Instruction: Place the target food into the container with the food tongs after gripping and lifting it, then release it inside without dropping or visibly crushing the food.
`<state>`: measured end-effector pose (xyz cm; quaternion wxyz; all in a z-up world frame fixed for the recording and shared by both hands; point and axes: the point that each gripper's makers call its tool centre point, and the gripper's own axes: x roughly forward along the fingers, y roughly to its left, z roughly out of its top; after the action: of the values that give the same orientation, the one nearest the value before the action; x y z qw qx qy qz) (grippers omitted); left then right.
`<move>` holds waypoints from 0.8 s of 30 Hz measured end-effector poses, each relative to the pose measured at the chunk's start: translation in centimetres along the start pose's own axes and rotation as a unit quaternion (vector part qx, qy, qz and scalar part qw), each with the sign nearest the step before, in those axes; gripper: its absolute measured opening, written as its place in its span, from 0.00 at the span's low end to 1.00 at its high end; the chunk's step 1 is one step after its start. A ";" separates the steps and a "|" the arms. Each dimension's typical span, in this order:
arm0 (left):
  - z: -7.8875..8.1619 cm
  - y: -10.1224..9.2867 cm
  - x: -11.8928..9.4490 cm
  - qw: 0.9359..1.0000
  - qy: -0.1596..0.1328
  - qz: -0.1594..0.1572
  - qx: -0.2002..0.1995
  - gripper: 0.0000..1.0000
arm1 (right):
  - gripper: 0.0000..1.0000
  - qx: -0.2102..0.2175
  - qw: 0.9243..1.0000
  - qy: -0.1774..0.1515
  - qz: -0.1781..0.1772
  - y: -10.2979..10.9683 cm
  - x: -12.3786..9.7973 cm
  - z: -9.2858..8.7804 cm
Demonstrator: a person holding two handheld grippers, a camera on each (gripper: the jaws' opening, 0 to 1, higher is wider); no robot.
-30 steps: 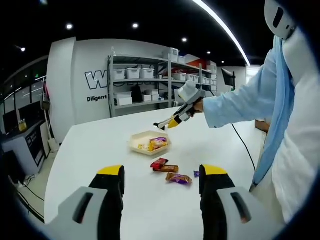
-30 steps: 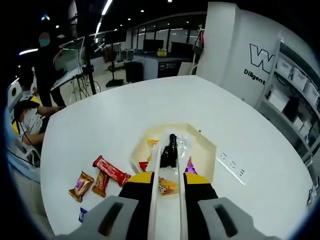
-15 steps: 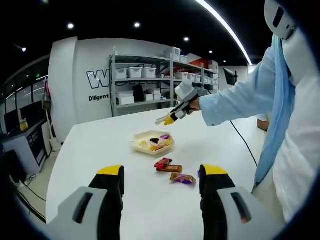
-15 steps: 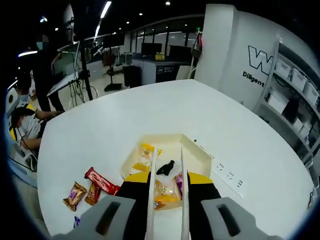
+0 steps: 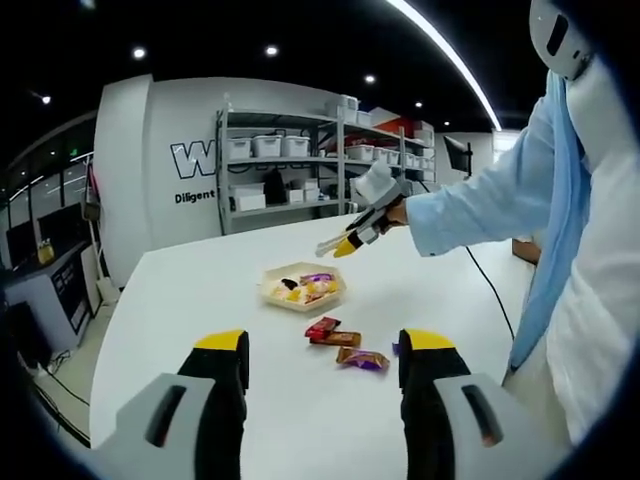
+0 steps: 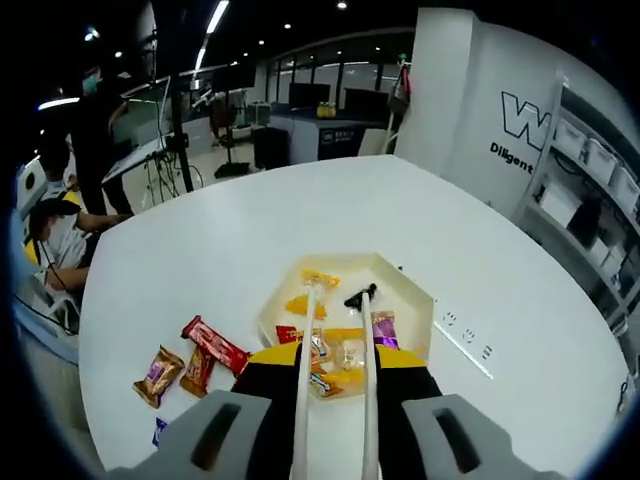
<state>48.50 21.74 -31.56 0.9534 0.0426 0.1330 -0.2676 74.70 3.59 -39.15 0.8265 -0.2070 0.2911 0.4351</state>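
Observation:
A cream hexagonal container [image 6: 415,300] sits on the white table [image 6: 250,230] with several wrapped snacks in it. A small black food piece [image 6: 360,297] lies inside it, next to the right arm of the white food tongs [image 6: 303,330]. My right gripper [image 6: 335,358] is shut on the tongs; their arms stand spread over the container with nothing between the tips. In the left gripper view that gripper [image 5: 372,208] hovers past the container [image 5: 303,288], tongs pointing down at it. My left gripper [image 5: 325,350] is open and empty, low over the near table.
Loose wrapped snacks lie beside the container: a red bar [image 6: 215,343] and brown packets [image 6: 160,372], also seen as packets [image 5: 340,338]. A person's light-blue sleeve [image 5: 480,200] reaches in from the right. Shelving [image 5: 300,170] stands behind the table. People [image 6: 60,240] are off the table's far side.
The tongs gripped the black piece over the container, lowered it in, then spread apart. The piece now lies free in the container. My left gripper stayed put.

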 end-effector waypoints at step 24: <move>0.2 -0.5 -0.2 1.000 -0.005 -0.007 0.002 0.58 | 0.20 0.001 0.998 0.018 0.059 8.7 0.4 -4.0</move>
<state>48.05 21.39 -31.35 0.9521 0.0427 0.1280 -0.2744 66.39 6.10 -43.19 0.7941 -0.1966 0.3184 0.4789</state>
